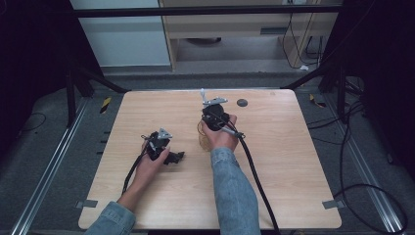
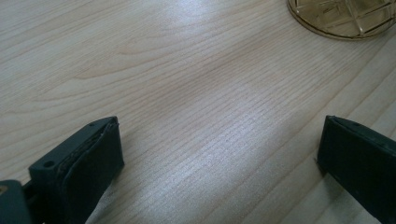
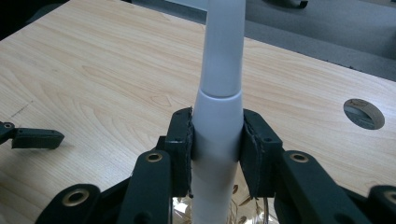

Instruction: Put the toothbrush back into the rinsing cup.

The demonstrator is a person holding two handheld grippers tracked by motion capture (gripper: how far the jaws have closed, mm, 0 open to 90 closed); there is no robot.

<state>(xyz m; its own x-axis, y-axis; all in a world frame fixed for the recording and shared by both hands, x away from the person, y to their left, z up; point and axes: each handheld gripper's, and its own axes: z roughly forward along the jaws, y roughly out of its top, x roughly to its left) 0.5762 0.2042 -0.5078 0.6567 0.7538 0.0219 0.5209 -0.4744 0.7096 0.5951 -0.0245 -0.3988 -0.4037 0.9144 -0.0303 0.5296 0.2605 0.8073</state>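
Jaws of the right gripper (image 3: 217, 156) clamped on a white handle (image 3: 219, 121), pads pressing its wider lower section from both sides; handle stands near upright, narrower upper part rising past the top of the right gripper view. What tool it belongs to I cannot tell. Below the jaws, a clear amber glass (image 3: 243, 207) with a cut pattern; the handle's lower end seems to run down into it, though the tip is hidden.

High view: right gripper (image 1: 214, 113) held above the glass (image 1: 204, 138), near the middle of the worktop (image 1: 293, 166). Left gripper (image 1: 172, 157) lies low on the worktop, well apart from the glass, jaws wide with nothing between them. Left gripper view shows bare wood between the jaws and the glass base (image 2: 343, 18) at the far edge.

Risks, as judged:
- Glass stands free, unsteadied. A sideways push from the handle could tip or slide it.
- Handle is smooth and tapered; the grip sits on the slope, so it may slip upward or twist.
- Cable (image 1: 254, 171) trailing across the worktop could drag the right hand (image 1: 222, 137) off line.
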